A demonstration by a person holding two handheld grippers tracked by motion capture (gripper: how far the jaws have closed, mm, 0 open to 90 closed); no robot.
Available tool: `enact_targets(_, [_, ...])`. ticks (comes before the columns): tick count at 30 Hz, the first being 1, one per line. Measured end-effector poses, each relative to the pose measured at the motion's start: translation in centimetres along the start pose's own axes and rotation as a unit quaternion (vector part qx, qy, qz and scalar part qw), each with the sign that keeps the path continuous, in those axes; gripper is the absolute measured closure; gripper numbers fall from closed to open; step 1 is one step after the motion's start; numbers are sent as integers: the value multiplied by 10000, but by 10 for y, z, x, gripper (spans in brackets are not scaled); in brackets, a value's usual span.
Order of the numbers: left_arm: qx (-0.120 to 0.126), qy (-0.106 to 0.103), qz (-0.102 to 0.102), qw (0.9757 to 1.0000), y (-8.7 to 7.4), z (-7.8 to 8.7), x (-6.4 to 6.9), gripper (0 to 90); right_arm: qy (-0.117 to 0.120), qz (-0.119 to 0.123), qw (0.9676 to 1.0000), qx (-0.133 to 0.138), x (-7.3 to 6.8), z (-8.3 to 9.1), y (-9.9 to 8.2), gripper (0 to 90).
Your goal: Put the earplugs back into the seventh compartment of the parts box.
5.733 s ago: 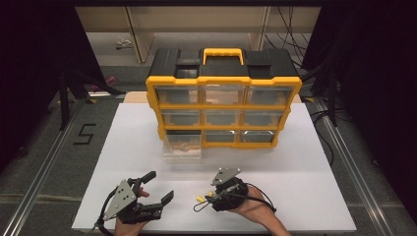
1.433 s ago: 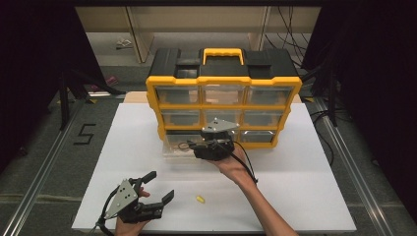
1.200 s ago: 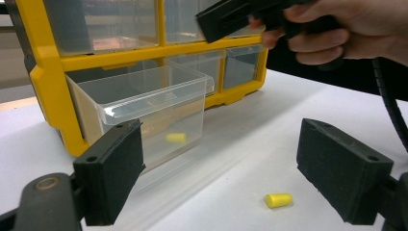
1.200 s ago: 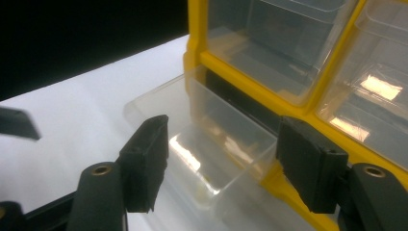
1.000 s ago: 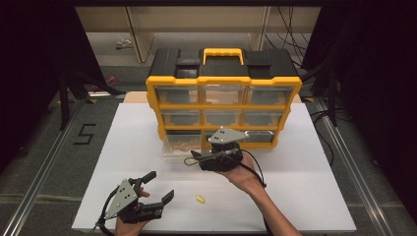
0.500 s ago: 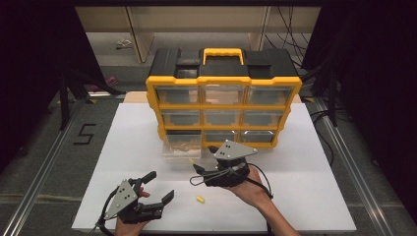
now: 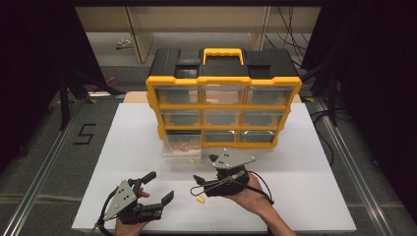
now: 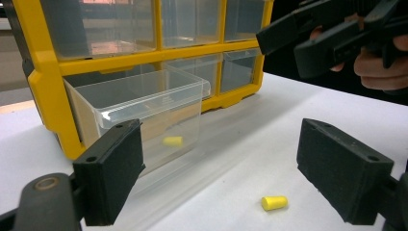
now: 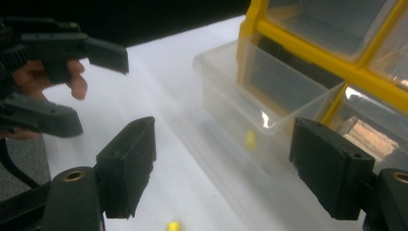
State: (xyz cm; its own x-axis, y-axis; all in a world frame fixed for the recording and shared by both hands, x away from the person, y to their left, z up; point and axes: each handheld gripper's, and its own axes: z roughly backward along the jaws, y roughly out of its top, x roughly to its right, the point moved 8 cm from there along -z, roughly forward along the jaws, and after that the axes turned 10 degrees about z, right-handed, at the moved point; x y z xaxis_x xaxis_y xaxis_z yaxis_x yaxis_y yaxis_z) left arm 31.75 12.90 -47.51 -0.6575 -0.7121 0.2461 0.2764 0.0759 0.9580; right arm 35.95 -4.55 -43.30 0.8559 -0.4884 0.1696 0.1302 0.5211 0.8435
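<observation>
Lying loose on the white table [image 7: 305,196], a small yellow plug [image 7: 200,200] sits just in front of the right gripper [image 7: 206,182] and a little below its jaws; in the right gripper view it shows at the bottom edge, between the two pads and close to them. These jaws stand wide apart and hold nothing. I judge the right hand nearer to the plug than the left one, so a short drop and a small pull back would bring the pads around it. In the left gripper view its long axis runs roughly across the view. The left gripper [image 7: 156,189] is also spread wide and empty, and the plug lies ahead of it, toward its right pad. Bare table surrounds the plug, so there is good room on all sides. Farther ahead of both grippers, the clear drawer [image 7: 182,150] is pulled out from the bottom left of the yellow cabinet [image 7: 223,91]; a second plug [image 8: 172,141] rests inside it, near the front wall. The other drawers appear closed.
</observation>
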Motion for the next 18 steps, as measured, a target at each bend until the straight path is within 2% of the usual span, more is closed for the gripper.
enact_targets(18, [50,1,-13,10000,1,1,0,165,236,-7,9983,-532,-7,-14,-27,252])
